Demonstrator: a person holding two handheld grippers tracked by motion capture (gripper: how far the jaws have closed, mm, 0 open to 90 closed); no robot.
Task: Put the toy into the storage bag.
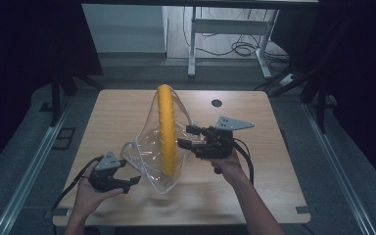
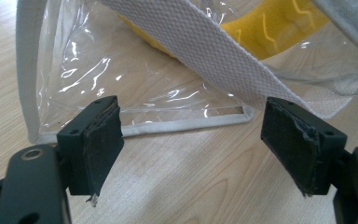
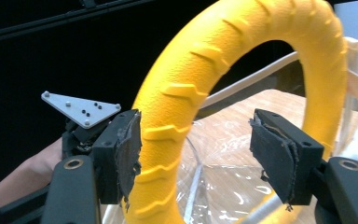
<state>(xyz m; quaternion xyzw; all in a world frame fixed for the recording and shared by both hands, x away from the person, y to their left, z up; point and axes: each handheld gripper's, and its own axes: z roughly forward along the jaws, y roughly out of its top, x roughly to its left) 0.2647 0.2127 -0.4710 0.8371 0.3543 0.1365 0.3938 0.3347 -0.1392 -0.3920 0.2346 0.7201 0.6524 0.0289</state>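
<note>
The light wooden table (image 1: 254, 196) carries a clear soft plastic bag with white woven straps (image 1: 149, 156) at its centre. Standing upright in it is a yellow ridged foam-like ring (image 1: 167, 132), poking out toward twelve o'clock. The ring looks light and stiff, best pinched across its band; the bag is floppy and slippery, better taken by a strap. The right gripper (image 1: 188, 137), at three o'clock of the ring, has jaws spread, holding nothing. The left gripper (image 1: 133, 180), at seven o'clock, gapes empty.
</note>
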